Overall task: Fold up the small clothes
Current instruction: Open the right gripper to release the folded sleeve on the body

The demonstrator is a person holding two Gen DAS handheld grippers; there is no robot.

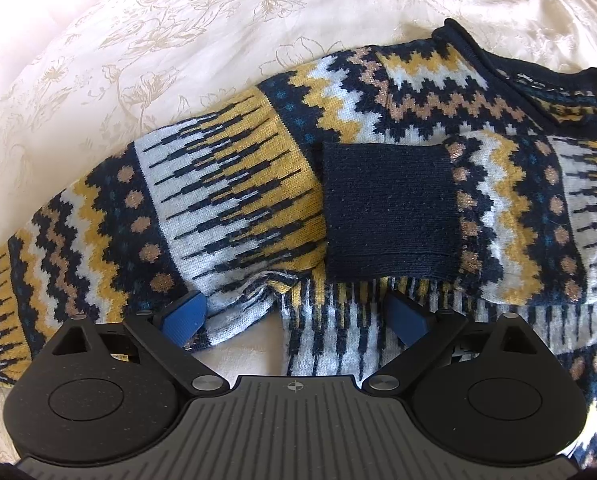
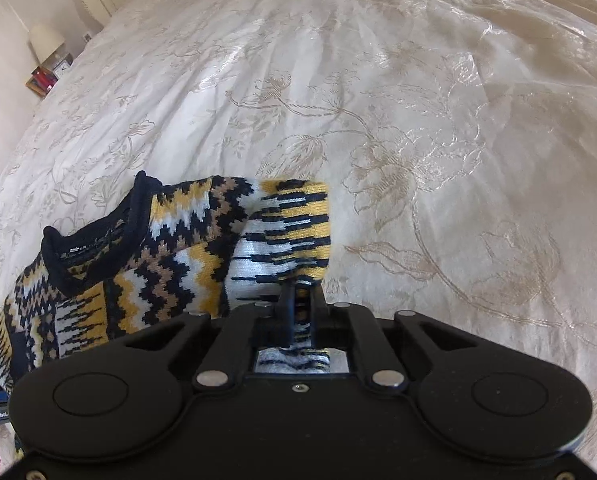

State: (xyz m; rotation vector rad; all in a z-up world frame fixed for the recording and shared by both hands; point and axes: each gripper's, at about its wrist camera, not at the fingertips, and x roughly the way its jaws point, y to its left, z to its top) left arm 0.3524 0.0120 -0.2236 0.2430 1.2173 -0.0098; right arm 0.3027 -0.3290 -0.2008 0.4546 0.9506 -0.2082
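Patterned knit sweater [image 1: 226,184] on floral bedspread [image 2: 378,120]. Right gripper [image 2: 301,304]: clamped on sleeve fold; carry across evenly. Left gripper [image 1: 294,320]: spread wide, empty; pin hem.

A wide bed with a glossy cream bedspread [image 2: 378,100] embroidered in pale gold flowers fills the room. Beyond its far left corner stands a cream-shaded lamp [image 2: 45,42] beside a pale wall [image 2: 2,20], in bright daylight.

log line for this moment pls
left gripper: jaws open over sweater | right gripper: jaws shut on sweater edge | bedspread underneath
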